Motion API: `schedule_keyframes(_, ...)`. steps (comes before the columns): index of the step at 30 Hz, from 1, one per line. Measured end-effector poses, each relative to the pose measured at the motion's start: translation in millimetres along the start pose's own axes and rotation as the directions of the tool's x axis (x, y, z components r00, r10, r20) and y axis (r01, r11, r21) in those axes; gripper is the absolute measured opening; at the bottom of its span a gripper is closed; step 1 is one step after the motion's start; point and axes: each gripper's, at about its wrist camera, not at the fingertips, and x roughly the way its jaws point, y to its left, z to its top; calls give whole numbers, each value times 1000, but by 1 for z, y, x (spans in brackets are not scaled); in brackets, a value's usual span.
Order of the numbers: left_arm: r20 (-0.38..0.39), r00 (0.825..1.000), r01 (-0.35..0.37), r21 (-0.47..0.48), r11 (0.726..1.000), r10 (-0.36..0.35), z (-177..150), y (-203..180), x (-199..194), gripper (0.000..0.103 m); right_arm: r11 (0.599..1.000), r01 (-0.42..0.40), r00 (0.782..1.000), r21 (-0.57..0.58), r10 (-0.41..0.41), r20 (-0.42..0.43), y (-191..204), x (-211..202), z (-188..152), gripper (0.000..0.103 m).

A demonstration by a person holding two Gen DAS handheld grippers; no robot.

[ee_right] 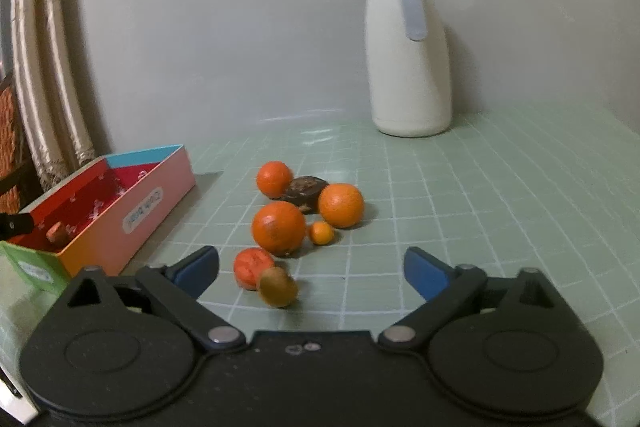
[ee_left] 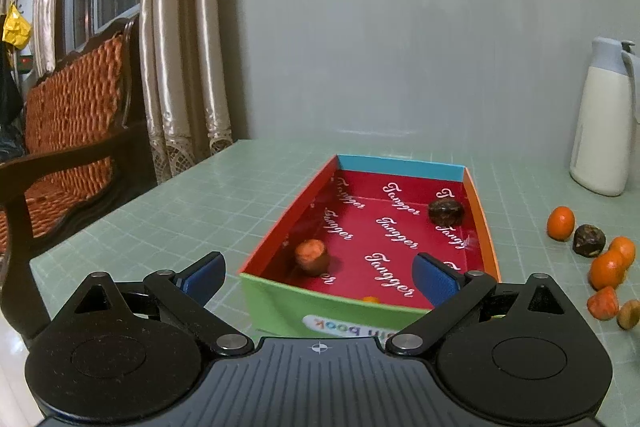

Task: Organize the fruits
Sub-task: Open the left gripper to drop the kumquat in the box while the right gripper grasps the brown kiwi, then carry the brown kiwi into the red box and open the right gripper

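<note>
Our left tool (ee_left: pixel 318 269) gapes empty, half hiding a fruit (ee_left: pixel 370 299) behind the box (ee_left: pixel 280 301) wall; the box runs lengthwise away. Our right tool (ee_right: pixel 312 267) stands wide, gripping nothing.

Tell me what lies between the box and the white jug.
In the right wrist view, only bare green gridded mat lies between box and white jug; the fruits sit nearer the camera.
</note>
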Motion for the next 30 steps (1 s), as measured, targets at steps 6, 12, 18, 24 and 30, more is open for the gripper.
schedule_keyframes(6,21,1000,-22,16,1000,22,-6,9,-11,103,999,-36,998,-14,36,-57,12,14,-2,67)
schedule_keyframes(12,24,998,-51,10,999,51,-10,21,-13,103,999,-44,996,33,46,-81,13,23,-3,31)
schedule_keyframes(18,5,996,-84,-19,996,85,-12,38,-8,103,998,-46,995,50,50,-91,14,27,-4,24)
schedule_keyframes(24,12,990,-137,-25,990,137,-18,52,-12,103,997,-63,998,33,64,-21,22,18,1,24)
schedule_keyframes(30,3,980,-199,-37,979,199,-26,76,-13,103,988,-155,987,27,154,37,43,14,14,24)
